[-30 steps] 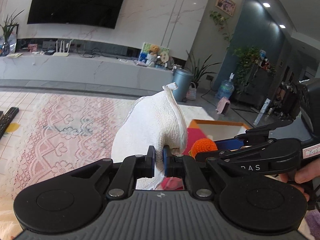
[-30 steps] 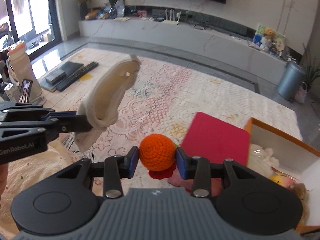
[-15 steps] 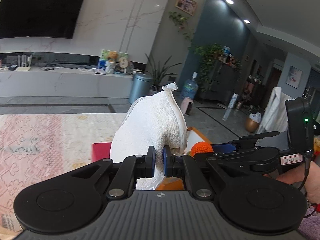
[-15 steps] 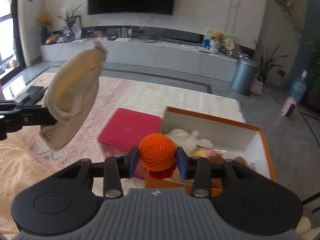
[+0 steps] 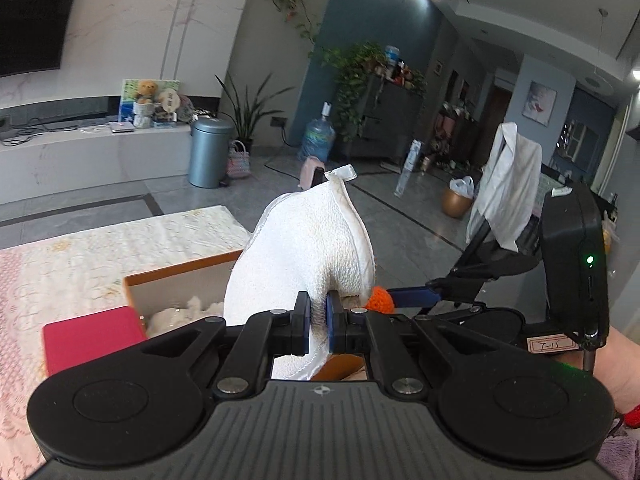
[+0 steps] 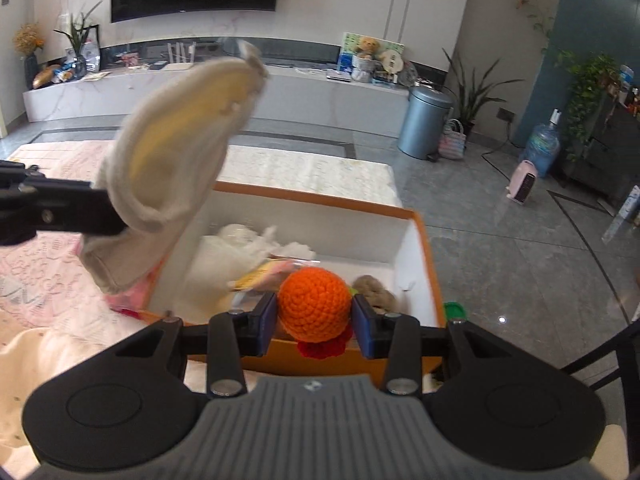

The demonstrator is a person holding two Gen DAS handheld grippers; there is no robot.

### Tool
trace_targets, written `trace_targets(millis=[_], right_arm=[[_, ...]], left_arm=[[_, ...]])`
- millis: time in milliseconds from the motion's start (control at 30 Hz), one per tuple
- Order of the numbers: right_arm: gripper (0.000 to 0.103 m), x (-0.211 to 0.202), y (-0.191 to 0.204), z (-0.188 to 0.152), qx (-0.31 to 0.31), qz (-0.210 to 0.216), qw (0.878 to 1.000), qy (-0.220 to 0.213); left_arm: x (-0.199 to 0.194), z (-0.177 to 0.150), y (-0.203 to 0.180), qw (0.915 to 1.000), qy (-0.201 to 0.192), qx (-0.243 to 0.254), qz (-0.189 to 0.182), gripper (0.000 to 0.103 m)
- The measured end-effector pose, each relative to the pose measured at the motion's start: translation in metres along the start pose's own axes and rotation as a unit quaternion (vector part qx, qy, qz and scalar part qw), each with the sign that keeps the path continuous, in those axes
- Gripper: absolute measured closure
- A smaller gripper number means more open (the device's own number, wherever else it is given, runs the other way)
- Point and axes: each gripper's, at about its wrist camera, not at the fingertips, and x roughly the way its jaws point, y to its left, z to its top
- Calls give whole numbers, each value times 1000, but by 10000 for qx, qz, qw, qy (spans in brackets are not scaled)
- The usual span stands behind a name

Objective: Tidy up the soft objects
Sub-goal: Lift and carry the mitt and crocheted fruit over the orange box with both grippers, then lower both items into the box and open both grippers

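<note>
My left gripper (image 5: 318, 322) is shut on a white terry mitt (image 5: 308, 248), which sticks up above the jaws. In the right wrist view the same mitt (image 6: 176, 160) hangs at the left, over the near left corner of the box. My right gripper (image 6: 314, 322) is shut on an orange crocheted ball (image 6: 314, 304) with a red base, held above the near wall of the orange-rimmed white box (image 6: 416, 248). The ball (image 5: 380, 298) also peeks out to the right of the mitt in the left wrist view. Inside the box lie white stuffing (image 6: 256, 240) and several soft toys.
A pink-red book (image 5: 92, 336) lies on the lace-patterned mat (image 5: 60, 256) left of the box (image 5: 176, 276). A grey bin (image 6: 426, 124), a water bottle (image 6: 540, 148) and plants stand on the tiled floor beyond. A person's hand (image 5: 616, 364) holds the right gripper.
Both grippers have swung to the right, from over the lace mat to over the box, each keeping its object. The box interior now fills the right wrist view.
</note>
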Motion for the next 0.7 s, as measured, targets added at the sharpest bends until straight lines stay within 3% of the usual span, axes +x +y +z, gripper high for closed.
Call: trace_targets(millis=[367,700], right_arm=[[63,57,-50,2,-54,-212,9992,326],[63,119,-69,-10,-74,-225,9957,892]], left_arm=[[82,4,5,9987,501,-116,16,95],[132,-15,21,9932,1106,-333,118,95]])
